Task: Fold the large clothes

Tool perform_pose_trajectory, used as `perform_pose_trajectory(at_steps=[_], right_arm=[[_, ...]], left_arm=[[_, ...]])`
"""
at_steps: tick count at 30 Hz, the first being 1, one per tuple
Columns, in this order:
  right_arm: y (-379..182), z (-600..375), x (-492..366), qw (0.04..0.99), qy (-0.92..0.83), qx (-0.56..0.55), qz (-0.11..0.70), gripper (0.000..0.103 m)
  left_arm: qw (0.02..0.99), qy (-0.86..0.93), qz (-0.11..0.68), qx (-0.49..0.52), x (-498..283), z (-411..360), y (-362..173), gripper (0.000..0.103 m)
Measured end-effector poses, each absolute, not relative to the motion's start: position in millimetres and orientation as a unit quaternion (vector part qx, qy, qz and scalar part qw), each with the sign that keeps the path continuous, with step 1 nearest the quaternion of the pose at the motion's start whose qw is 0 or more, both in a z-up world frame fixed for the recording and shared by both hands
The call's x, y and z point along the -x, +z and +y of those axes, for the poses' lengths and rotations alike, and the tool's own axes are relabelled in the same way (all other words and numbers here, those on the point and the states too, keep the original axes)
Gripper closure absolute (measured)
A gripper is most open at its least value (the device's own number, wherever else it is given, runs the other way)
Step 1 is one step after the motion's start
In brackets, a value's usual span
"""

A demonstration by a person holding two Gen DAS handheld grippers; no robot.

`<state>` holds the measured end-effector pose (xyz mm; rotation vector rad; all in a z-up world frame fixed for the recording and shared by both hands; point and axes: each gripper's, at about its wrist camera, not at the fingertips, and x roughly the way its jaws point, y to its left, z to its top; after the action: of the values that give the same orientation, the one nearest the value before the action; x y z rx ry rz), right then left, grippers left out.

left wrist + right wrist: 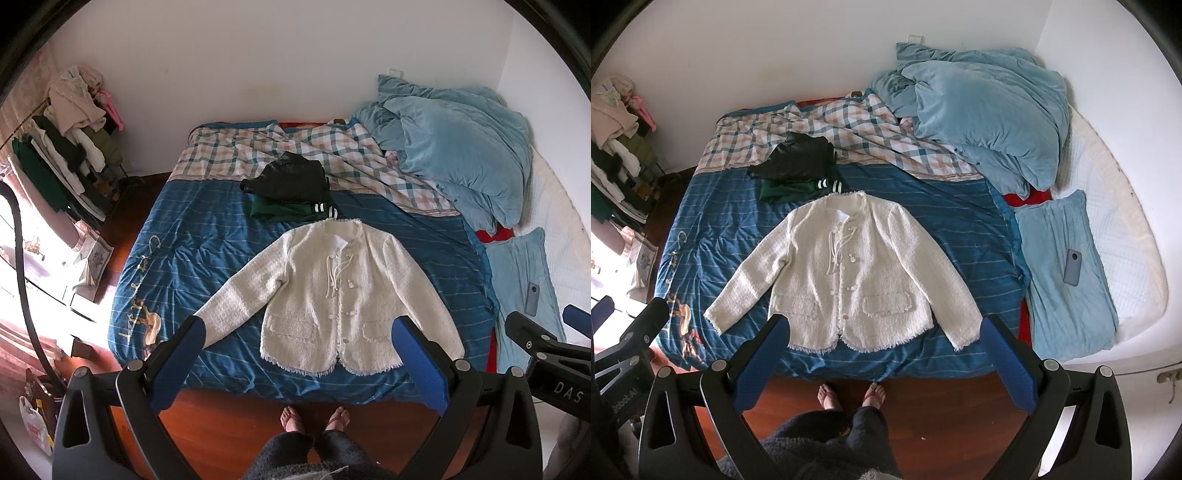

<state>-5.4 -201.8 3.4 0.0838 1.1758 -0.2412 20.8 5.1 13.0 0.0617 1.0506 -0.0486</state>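
A cream jacket (pixel 846 273) is shown spread face up on the bed (pixel 960 229), sleeves angled outward, hem toward the foot edge. The tweed-like cloth is judged soft but thick, moderately heavy and not slippery; the cuffs (pixel 713 317) and shoulders are judged the best places for a hold. The left hand-held gripper (pixel 299 347) and right hand-held gripper (pixel 886 343) are held above the bed, jaws wide apart and empty. The right cuff in the left wrist view is hidden behind a pad. The folded dark clothes (pixel 798 166) beyond the collar cannot be identified.
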Motion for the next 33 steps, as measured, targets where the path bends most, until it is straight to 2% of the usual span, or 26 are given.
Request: perform_pose_trajectory(at_steps=[4, 22, 29, 33], right_arm=[[17.0, -187.3, -9.7, 0.824, -0.112, -0.039, 0.554, 0.0], [15.8, -187.3, -10.8, 0.822, -0.115, -0.044, 0.556, 0.0], [-15.5, -200.1, -16.9, 0.827, -0.124, -0.086, 0.542, 0.0], [-53.6, -237.4, -25.2, 0.829, -0.16, -0.125, 0.522, 0.0]], left_arm=[[0.866, -0.023, 0.499, -0.03, -17.9, 4.9, 12.5, 0.0], [0.866, -0.024, 0.499, -0.029, -16.6, 5.0, 11.4, 0.0], [0.878, -0.011, 0.477, -0.038, -27.6, 4.0, -1.5, 0.0], [0.876, 0.016, 0.479, -0.059, -61.9, -1.9, -46.7, 0.0]])
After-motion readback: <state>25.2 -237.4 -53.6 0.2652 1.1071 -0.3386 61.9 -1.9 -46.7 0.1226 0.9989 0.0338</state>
